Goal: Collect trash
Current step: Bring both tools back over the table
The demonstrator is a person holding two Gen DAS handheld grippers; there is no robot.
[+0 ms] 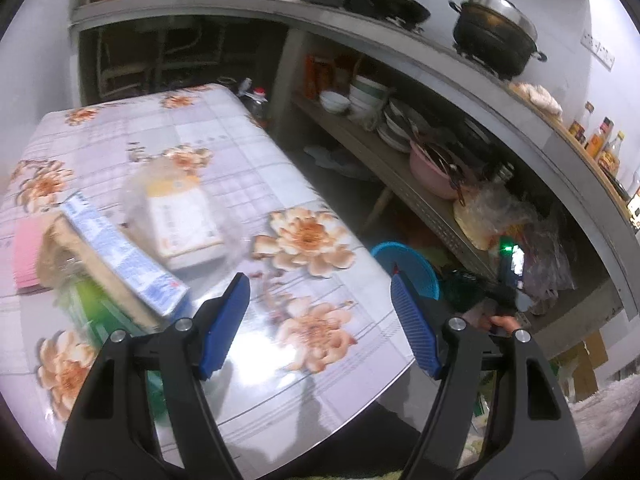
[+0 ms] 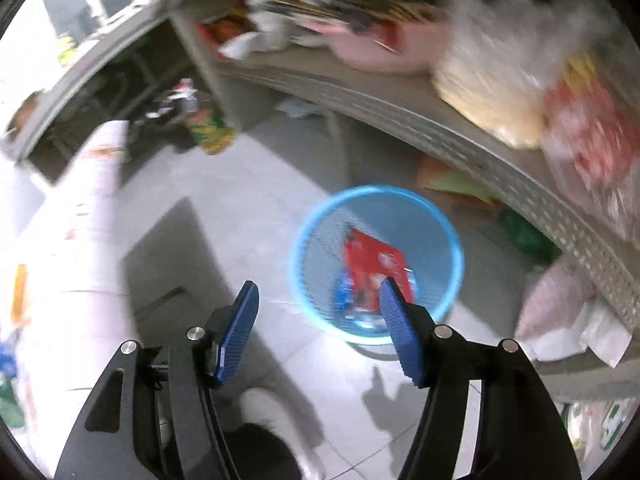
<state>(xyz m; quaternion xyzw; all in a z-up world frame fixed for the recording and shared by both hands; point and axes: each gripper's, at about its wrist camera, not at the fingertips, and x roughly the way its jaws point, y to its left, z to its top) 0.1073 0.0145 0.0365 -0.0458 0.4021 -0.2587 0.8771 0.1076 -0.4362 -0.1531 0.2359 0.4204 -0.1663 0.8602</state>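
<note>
My left gripper [image 1: 320, 284] hangs open over the flowered table [image 1: 224, 152], nothing between its blue pads. Left of it on the table lie a blue-and-white carton [image 1: 120, 256], a green packet [image 1: 96, 308] under it, a white box in clear plastic [image 1: 182, 216] and a pink pad [image 1: 26, 254]. My right gripper [image 2: 318, 292] is open and empty above the floor, just in front of a blue mesh bin [image 2: 448, 236]. A red packet [image 2: 372, 268] and blue wrappers [image 2: 344, 296] lie inside the bin [image 1: 404, 260], which also shows past the table's right edge.
A low shelf [image 2: 460, 132] above the bin carries bags, a pink basin [image 1: 434, 176] and stacked bowls [image 1: 368, 96]. Pots [image 1: 496, 40] stand on the counter above. White bags [image 2: 560, 320] lie on the tiled floor to the right. A hand [image 1: 500, 322] shows behind the left gripper's right finger.
</note>
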